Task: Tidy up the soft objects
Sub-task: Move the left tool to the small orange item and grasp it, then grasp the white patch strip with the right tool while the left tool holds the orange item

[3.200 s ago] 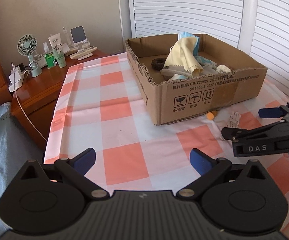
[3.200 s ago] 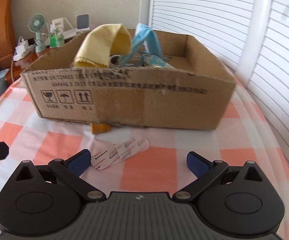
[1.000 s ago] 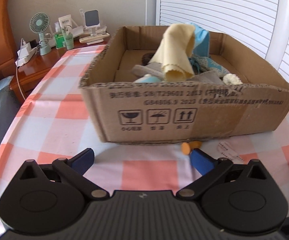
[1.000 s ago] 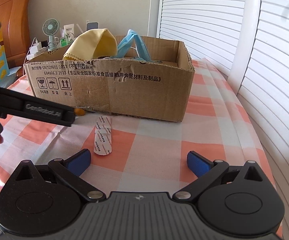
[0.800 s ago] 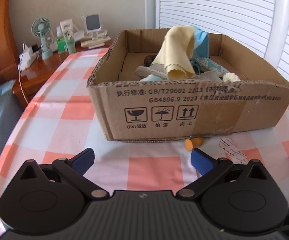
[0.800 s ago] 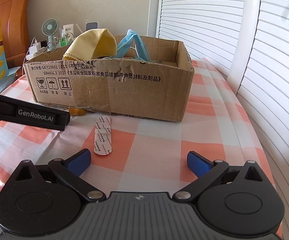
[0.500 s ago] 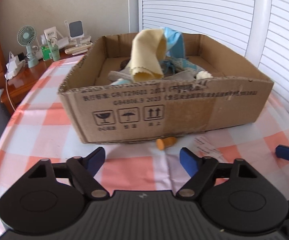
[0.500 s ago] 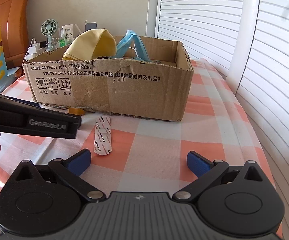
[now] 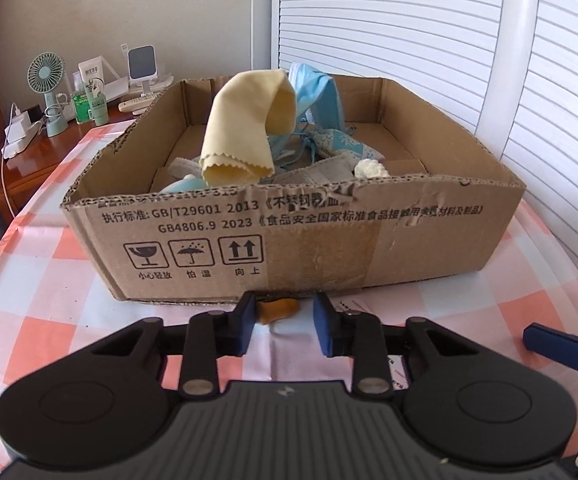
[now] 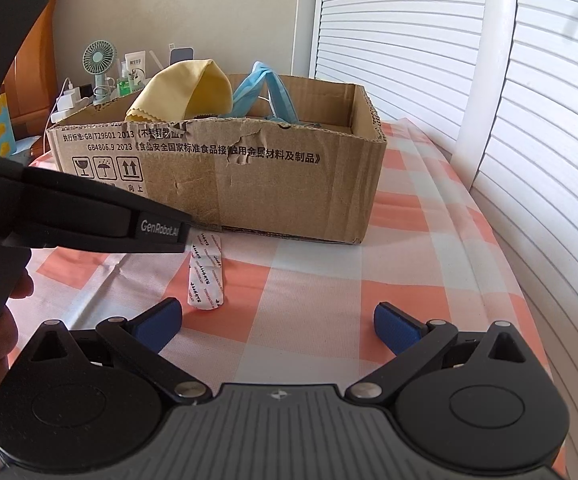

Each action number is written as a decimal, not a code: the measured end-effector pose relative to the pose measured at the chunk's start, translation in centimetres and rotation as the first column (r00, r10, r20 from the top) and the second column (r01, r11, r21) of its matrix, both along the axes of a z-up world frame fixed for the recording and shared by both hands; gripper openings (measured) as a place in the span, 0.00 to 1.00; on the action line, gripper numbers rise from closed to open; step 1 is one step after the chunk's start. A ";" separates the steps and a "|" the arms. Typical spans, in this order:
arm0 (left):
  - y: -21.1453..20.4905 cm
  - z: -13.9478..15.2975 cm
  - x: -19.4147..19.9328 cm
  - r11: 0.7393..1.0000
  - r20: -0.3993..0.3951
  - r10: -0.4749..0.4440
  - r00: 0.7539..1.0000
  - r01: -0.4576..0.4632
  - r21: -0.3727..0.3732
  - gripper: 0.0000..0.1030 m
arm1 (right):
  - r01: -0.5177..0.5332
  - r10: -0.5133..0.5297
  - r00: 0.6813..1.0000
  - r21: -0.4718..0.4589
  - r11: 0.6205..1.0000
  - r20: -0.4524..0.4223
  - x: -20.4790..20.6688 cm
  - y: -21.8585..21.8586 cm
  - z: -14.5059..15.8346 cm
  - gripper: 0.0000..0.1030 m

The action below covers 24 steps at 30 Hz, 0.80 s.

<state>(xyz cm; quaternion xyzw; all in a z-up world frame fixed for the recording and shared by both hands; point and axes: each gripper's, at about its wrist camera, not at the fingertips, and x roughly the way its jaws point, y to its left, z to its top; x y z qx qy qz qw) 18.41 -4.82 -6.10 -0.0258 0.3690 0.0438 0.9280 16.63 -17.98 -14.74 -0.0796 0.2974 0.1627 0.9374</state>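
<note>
A cardboard box [image 9: 369,248] stands on the checked tablecloth [image 9: 49,300] and holds a yellow cloth [image 9: 245,128], blue face masks [image 9: 317,92] and other soft items. A small orange piece [image 9: 277,309] lies on the cloth at the box's front wall. My left gripper [image 9: 283,326] sits just before it with the jaws narrowed on either side, not touching it. A white bandage strip [image 10: 206,272] lies in front of the box [image 10: 289,184]. My right gripper [image 10: 277,326] is open and empty behind the strip.
A wooden bedside table [image 9: 33,148] at the back left carries a small fan [image 9: 47,80], bottles and a charger. White louvred shutters [image 9: 409,40] close off the back and right. The left gripper's body [image 10: 69,208] crosses the right wrist view.
My left gripper has moved up to the orange piece at the box front and its jaws have narrowed around it. The right gripper has stayed still and open.
</note>
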 end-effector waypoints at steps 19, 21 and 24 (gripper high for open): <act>2.6 0.8 -1.6 0.979 -0.017 -0.202 0.979 0.202 0.029 0.19 | -0.097 0.096 0.995 -0.020 0.995 -0.035 0.0 1.4 0.9 0.86; 3.1 1.0 -1.9 0.972 -0.021 -0.230 0.973 0.231 0.032 0.19 | -0.128 0.128 0.991 -0.006 0.992 -0.043 0.4 1.9 1.2 0.79; 3.9 1.0 -2.2 0.961 -0.037 -0.273 0.961 0.274 0.028 0.19 | -0.165 0.166 0.985 0.005 0.986 -0.049 1.3 2.8 1.4 0.69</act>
